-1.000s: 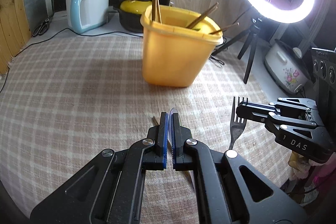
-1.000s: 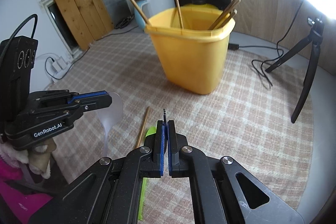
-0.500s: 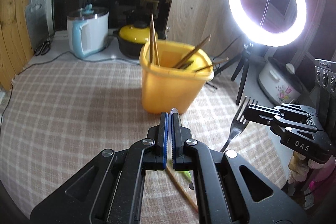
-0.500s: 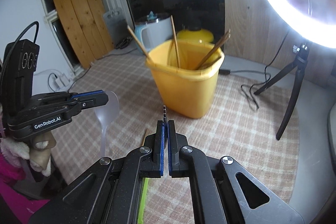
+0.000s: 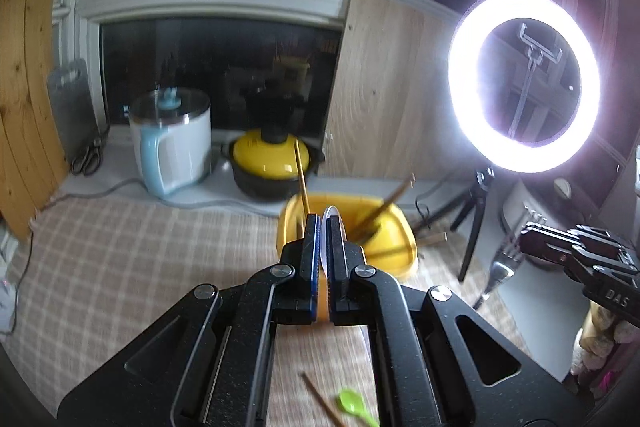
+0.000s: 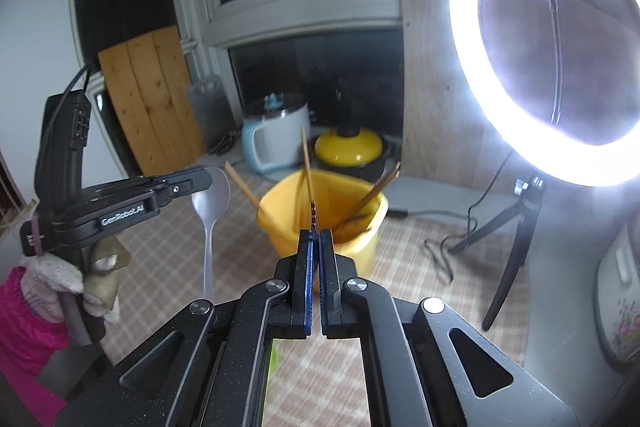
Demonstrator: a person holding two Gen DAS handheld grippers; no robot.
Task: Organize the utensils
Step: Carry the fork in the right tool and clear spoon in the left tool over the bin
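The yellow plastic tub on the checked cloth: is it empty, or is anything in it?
Not empty. The yellow plastic tub stands upright with several brown wooden chopsticks leaning inside, tips poking above its rim.

Bg: dark window [image 5: 224, 75] w/ grey-white frame, a ceiling light reflected in the upper pane; wood boards [image 5: 24, 99] lean on the left, lighter wood panel [image 5: 380, 91] right of the window. Ring light [image 5: 524, 81] on a small black tripod [image 5: 476, 211] is lit, blows out the right side, empty phone clamp in its centre. Surface [image 5: 120, 259] has a beige/white checked cloth; grey sill behind it.
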